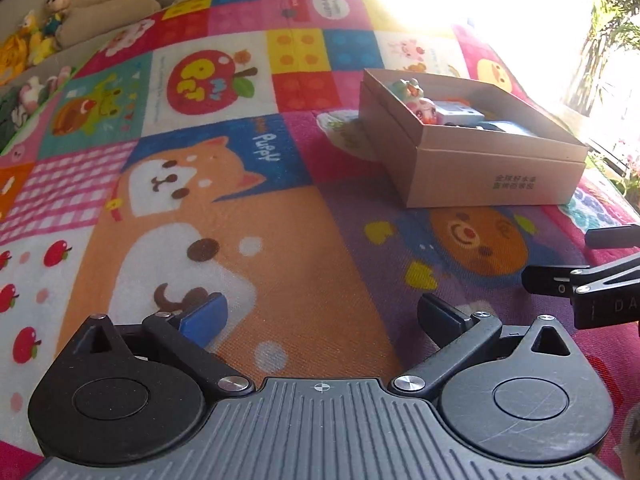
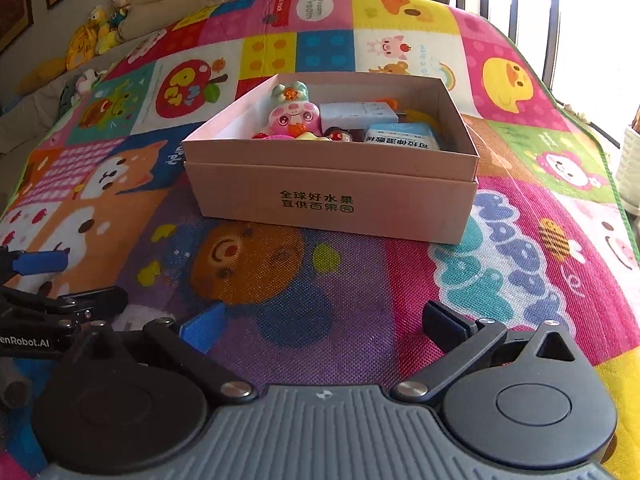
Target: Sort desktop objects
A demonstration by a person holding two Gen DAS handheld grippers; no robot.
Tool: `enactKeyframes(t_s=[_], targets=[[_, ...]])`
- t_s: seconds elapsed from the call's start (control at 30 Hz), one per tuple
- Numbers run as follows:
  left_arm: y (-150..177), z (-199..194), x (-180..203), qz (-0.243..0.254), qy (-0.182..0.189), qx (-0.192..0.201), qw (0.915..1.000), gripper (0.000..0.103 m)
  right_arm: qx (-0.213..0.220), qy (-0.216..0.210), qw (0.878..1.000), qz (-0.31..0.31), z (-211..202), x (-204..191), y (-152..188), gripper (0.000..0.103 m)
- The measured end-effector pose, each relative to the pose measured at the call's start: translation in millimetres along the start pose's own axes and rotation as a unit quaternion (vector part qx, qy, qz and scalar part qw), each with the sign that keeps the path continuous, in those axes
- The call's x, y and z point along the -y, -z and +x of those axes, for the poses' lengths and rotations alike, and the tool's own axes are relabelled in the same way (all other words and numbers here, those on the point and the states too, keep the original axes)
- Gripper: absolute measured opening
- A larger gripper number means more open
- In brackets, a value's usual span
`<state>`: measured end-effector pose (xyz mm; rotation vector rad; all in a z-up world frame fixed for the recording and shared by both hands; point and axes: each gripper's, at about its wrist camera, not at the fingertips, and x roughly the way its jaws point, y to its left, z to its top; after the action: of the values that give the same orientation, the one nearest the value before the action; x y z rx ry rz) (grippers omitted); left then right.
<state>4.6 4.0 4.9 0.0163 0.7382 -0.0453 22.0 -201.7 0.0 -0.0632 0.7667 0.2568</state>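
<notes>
The cardboard box (image 2: 332, 196) sits ahead of the right hand-held gripper (image 2: 324, 328), straight along the line of its fingers and a little way off, with bare cloth between the two. That hand-held gripper has its jaws spread wide, and nothing lies between the blue pad (image 2: 204, 326) and the dark one opposite; under the gap there is only the printed play mat (image 2: 280, 280), here purple with an orange bear face. The left hand-held gripper (image 1: 322, 314) is just as wide apart and just as empty, hovering over the orange puppy patch of the mat. From its side the box (image 1: 480, 168) lies ahead and off to the right, near but not touching. The two hand-held grippers are side by side, close together: the right one's fingers poke in at the right edge of the left wrist view, and the left one's fingers show at the left edge of the right wrist view.

Inside the box, which is open at the top, small things are heaped together: a pink and mint bunny figure (image 2: 290, 110) stands at the back left corner, a pale blue block (image 2: 356, 114) lies beside it, and a white and blue packet (image 2: 402, 138) with print rests towards the front right. Smaller red, yellow and orange bits are tucked among them; I cannot tell what they are. Beyond the mat's far left edge a few plush toys (image 2: 100, 28) are propped against cushions.
</notes>
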Motion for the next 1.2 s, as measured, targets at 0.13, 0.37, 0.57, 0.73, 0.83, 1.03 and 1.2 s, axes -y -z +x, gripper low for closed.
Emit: enactKeyframes(t_s=[0.13, 0.37, 0.57, 0.73, 0.83, 1.03, 1.2], targets=[[-3, 4, -1, -0.006, -0.017, -0.002, 0.9998, 0.103, -0.005, 0.008, 1.000, -0.022, 12, -7, -7, 0.103], [-6, 6, -2, -0.008, -0.018, -0.003, 0.9998, 0.103, 0.012, 0.011, 1.000, -0.010, 19, -3, -10, 0.103], [-5, 6, -2, -0.012, -0.015, 0.000, 0.9998, 0.103, 0.034, 0.032, 0.999, 0.008, 14, -8, -1, 0.103], [-3, 5, -2, -0.012, -0.015, 0.002, 0.9998, 0.103, 0.034, 0.035, 0.999, 0.011, 14, -8, -2, 0.103], [-3, 4, -2, -0.013, -0.014, 0.003, 0.9998, 0.103, 0.034, 0.035, 0.999, 0.011, 14, -8, -1, 0.103], [-2, 3, -4, -0.014, -0.013, 0.004, 0.9998, 0.103, 0.034, 0.035, 0.999, 0.010, 14, -8, -1, 0.103], [-1, 3, -4, -0.015, -0.013, 0.005, 0.9998, 0.103, 0.034, 0.035, 0.999, 0.011, 15, -7, -1, 0.103]])
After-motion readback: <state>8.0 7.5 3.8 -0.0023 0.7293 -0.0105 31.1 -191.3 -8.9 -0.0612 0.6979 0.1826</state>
